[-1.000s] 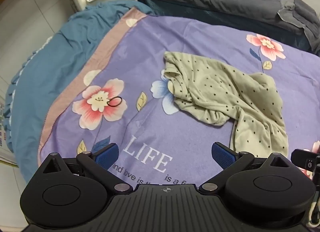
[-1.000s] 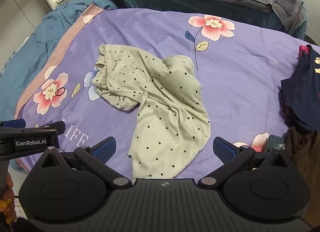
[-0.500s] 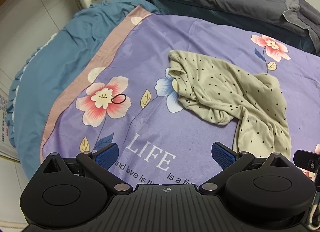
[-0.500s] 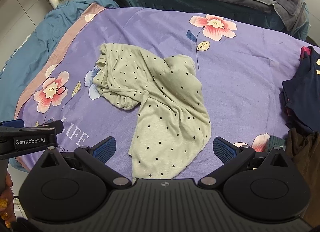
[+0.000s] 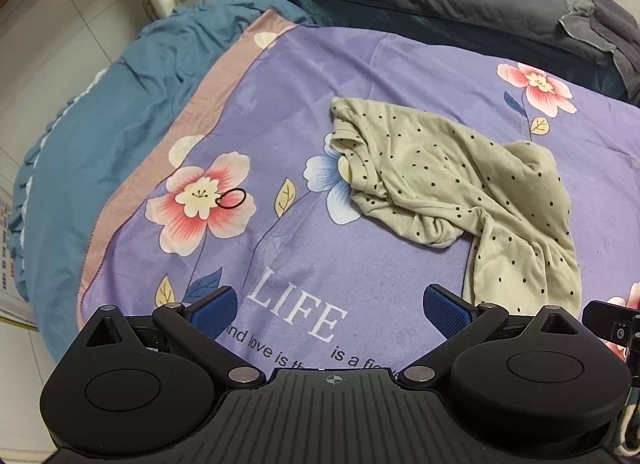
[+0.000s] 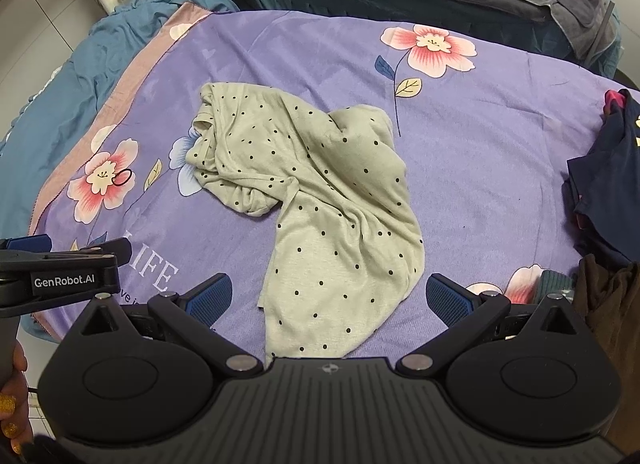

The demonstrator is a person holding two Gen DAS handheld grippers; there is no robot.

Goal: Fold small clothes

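Both sets of jaws were spread wide and held nothing. The left gripper hung over bare blanket, right above the printed "LIFE" lettering, with the garment off toward its 2 o'clock. The right gripper sat pretty much over the near hem, so the cloth ran straight up toward its 12 o'clock.

The thing to fold was a beige polka-dot garment, lying crumpled near the middle of the purple floral blanket on the bed. It wasn't flat at all: one end was bunched and twisted into a knotty roll at around 10 o'clock in the right wrist view, and a long flap trailed down toward the right gripper.

So where could it have gone sideways? Mostly that twist. If either gripper had pinched the roll, it probably would've grabbed several layers at once and the piece would've lifted as a lump instead of opening out. Thin jersey like that looked floppy, so a shallow pinch on the hem could've slipped off too. And the blanket was soft and plush-looking, so a low grab might've caught blanket along with the cloth and dragged the whole surface.

Smaller stuff: a black hair tie sat on the pink flower at the left gripper's 11 o'clock, well apart from the garment, and a pile of dark clothes lay at the right gripper's 2 o'clock. A wide spread-out swing could've swept into that pile.
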